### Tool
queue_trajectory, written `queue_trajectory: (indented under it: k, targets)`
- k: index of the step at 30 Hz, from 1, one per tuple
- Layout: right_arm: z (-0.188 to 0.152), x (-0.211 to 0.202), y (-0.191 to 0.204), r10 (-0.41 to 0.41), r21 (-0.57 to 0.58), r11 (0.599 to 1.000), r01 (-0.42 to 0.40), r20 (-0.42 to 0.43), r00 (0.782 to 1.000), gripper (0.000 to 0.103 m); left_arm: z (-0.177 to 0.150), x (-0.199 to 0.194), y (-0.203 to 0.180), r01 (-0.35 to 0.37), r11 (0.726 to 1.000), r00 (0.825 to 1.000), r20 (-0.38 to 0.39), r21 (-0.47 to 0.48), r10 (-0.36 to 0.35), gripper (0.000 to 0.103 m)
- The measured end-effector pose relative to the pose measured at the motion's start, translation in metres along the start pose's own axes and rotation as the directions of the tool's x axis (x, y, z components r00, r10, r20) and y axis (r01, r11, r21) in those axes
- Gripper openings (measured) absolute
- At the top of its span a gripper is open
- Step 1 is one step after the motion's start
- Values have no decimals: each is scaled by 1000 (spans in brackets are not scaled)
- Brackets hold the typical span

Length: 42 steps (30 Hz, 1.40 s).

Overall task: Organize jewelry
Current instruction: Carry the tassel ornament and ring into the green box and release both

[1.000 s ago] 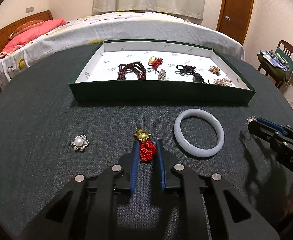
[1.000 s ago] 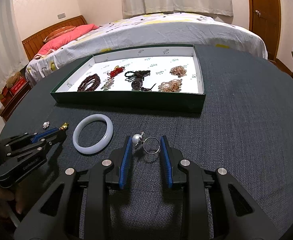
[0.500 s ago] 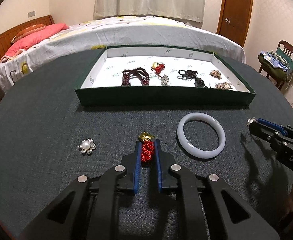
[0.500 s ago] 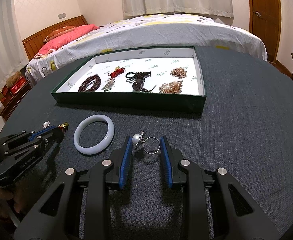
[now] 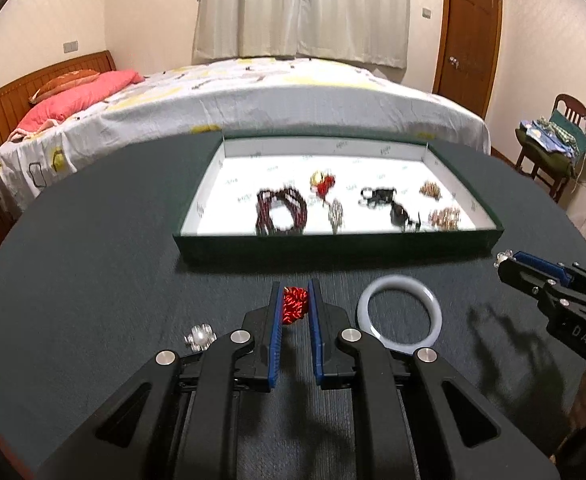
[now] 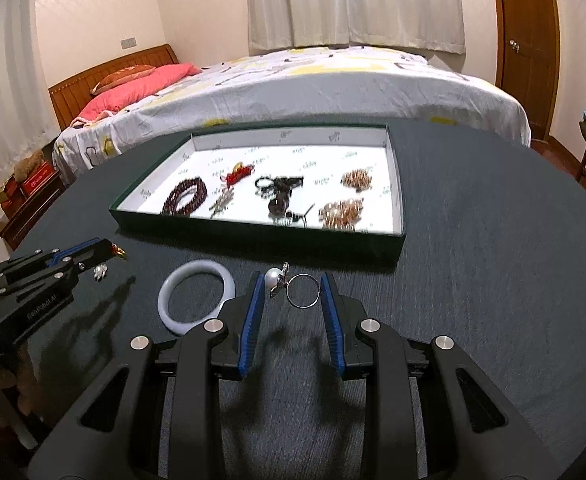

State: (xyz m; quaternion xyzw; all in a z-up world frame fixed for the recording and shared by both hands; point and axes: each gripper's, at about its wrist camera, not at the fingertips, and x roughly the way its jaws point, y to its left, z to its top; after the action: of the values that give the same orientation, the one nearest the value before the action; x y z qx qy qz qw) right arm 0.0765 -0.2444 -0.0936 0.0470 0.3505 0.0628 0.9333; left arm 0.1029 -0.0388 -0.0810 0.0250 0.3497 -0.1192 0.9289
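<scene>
My left gripper (image 5: 293, 292) is shut on a red knotted charm (image 5: 294, 305) and holds it above the dark table, short of the green tray (image 5: 333, 248). In the right wrist view the left gripper (image 6: 109, 250) shows the charm's gold tip. My right gripper (image 6: 291, 286) is shut on a pearl ring (image 6: 301, 290), lifted off the table. A white jade bangle (image 5: 399, 310) lies on the table between the grippers; it also shows in the right wrist view (image 6: 195, 296). A pearl flower brooch (image 5: 199, 336) lies at the left.
The white-lined tray (image 6: 397, 236) holds a dark red bead bracelet (image 6: 185, 196), a red charm, black cord pieces and gold clusters (image 6: 341, 210). A bed stands behind the round table. A chair (image 5: 553, 148) stands at the right.
My left gripper closed on the red charm and lifted it toward the tray. My right gripper rose a little with the pearl ring. Bangle and brooch stayed.
</scene>
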Motion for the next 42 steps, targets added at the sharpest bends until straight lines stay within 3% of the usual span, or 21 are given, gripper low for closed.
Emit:
queue_trajectory:
  k: [12, 20, 24, 31, 42]
  targets:
    - [64, 12, -2, -12, -23, 1000, 15, 100, 995, 28, 61, 12, 10, 17, 1000, 993, 117, 24, -20, 13]
    - [113, 48, -4, -28, -34, 999, 33, 147, 989, 28, 106, 55, 13, 2, 998, 989, 149, 57, -11, 13]
    - [128, 78, -7, -42, -41, 998, 47, 126, 991, 28, 119, 85, 16, -13, 998, 993, 121, 65, 5, 13]
    - [131, 137, -13, -71, -50, 996, 72, 17, 997, 28, 126, 139, 28, -36, 998, 999, -7, 47, 37, 13]
    - [132, 162, -18, -111, -45, 993, 107, -86, 990, 30, 124, 166, 29, -45, 997, 992, -114, 62, 52, 13]
